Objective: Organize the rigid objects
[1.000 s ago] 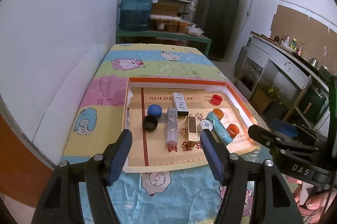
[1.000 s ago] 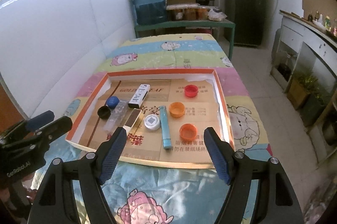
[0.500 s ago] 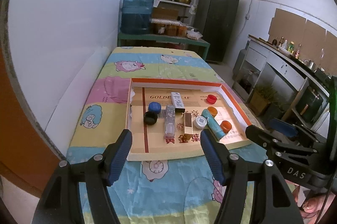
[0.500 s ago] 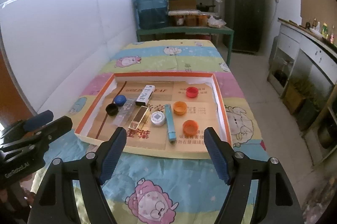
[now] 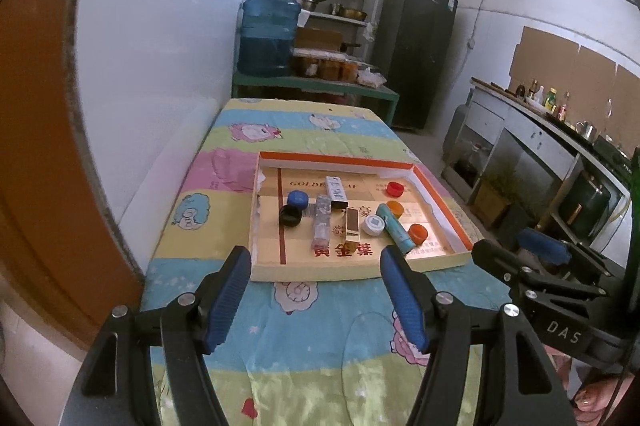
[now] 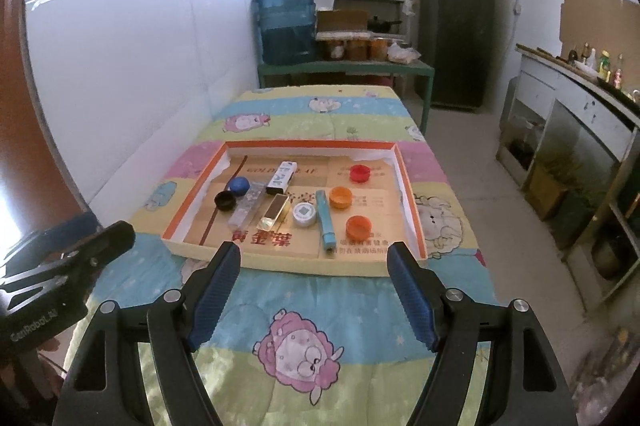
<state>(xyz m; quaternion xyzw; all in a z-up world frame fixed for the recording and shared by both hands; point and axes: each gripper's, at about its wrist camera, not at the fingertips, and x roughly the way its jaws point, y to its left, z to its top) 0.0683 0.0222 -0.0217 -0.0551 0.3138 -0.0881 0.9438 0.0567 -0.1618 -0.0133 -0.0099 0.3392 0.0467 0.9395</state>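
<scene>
A shallow orange-rimmed cardboard tray [image 5: 440,197] [image 6: 409,197] lies on the cartoon-print cloth. In it lie a blue cap [image 5: 297,198], a black cap [image 5: 291,215], a clear box [image 5: 322,222], a white box [image 5: 336,191], a gold box [image 5: 352,229], a white round lid [image 5: 373,225], a teal tube [image 5: 394,228], and red [image 6: 359,173] and two orange caps [image 6: 340,196] [image 6: 358,227]. My left gripper [image 5: 316,300] is open and empty, short of the tray's near edge. My right gripper [image 6: 312,292] is open and empty, also short of it.
The table stands against a white wall [image 5: 152,65] on the left. A green bench with a water jug [image 6: 286,25], shelves and a dark fridge [image 6: 456,29] stand behind it. A counter [image 6: 580,97] runs along the right.
Both grippers have drawn back and up from the tray, which now looks smaller and farther. Both stay open. The objects in the tray have not moved.
</scene>
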